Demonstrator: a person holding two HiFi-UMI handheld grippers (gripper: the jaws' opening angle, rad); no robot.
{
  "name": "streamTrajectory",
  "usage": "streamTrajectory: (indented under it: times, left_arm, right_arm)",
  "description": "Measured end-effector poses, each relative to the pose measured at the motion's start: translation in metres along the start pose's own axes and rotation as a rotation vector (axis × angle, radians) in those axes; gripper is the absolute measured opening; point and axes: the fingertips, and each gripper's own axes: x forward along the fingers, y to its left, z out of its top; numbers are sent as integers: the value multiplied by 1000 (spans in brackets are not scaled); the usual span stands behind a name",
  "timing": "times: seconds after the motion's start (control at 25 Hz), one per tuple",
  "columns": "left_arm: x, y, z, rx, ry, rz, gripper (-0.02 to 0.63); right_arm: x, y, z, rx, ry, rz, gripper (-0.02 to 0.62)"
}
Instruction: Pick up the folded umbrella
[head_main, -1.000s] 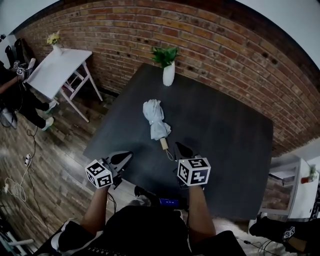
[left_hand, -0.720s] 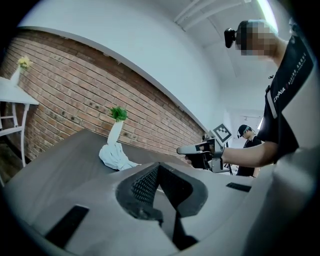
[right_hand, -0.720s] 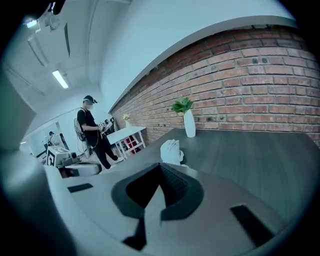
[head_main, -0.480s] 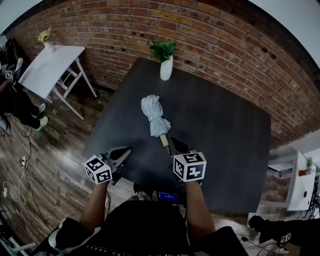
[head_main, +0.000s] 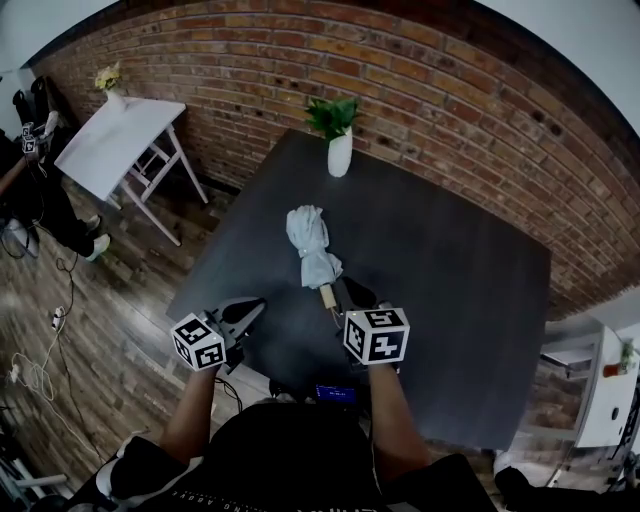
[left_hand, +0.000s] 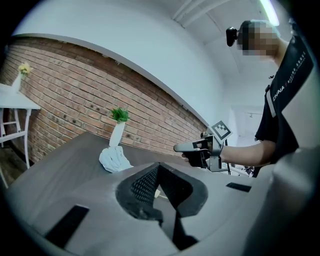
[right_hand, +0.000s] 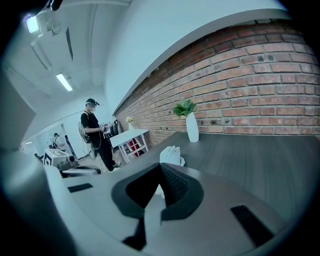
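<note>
The folded pale-blue umbrella (head_main: 311, 243) lies on the dark table (head_main: 450, 270), its wooden handle (head_main: 327, 295) pointing toward me. My right gripper (head_main: 347, 289) hovers just right of the handle end, jaws shut and empty. In the right gripper view the umbrella (right_hand: 171, 155) lies just beyond the shut jaw tips (right_hand: 161, 166). My left gripper (head_main: 254, 306) hangs over the table's near-left edge, jaws shut, nothing held. From the left gripper view the umbrella (left_hand: 114, 159) lies ahead to the left, and the right gripper (left_hand: 194, 148) shows at the right.
A white vase with a green plant (head_main: 338, 150) stands at the table's far edge by the brick wall. A white folding table (head_main: 115, 140) stands on the wooden floor at the left. A person (right_hand: 95, 134) stands beyond it. Cables (head_main: 40, 370) lie on the floor.
My right gripper has crept forward and a little left, closer to the umbrella's handle. The left gripper has stayed where it was. The umbrella has not moved.
</note>
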Motion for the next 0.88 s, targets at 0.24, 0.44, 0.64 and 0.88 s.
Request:
streamTrajectory:
  times: [0.24, 0.44, 0.64, 0.88]
  left_arm:
    - [11, -2, 0, 1, 6, 25, 2]
    - [29, -10, 1, 4, 7, 34, 3]
    - [40, -13, -3, 5, 3, 50, 2]
    - [49, 4, -8, -23, 19, 42, 3]
  right_arm:
    - [3, -6, 2, 7, -8, 52, 9]
    - [3, -24, 5, 52, -40, 82, 9]
    - [25, -30, -4, 27, 11, 138, 59]
    - [70, -19, -20, 49, 114, 206, 254]
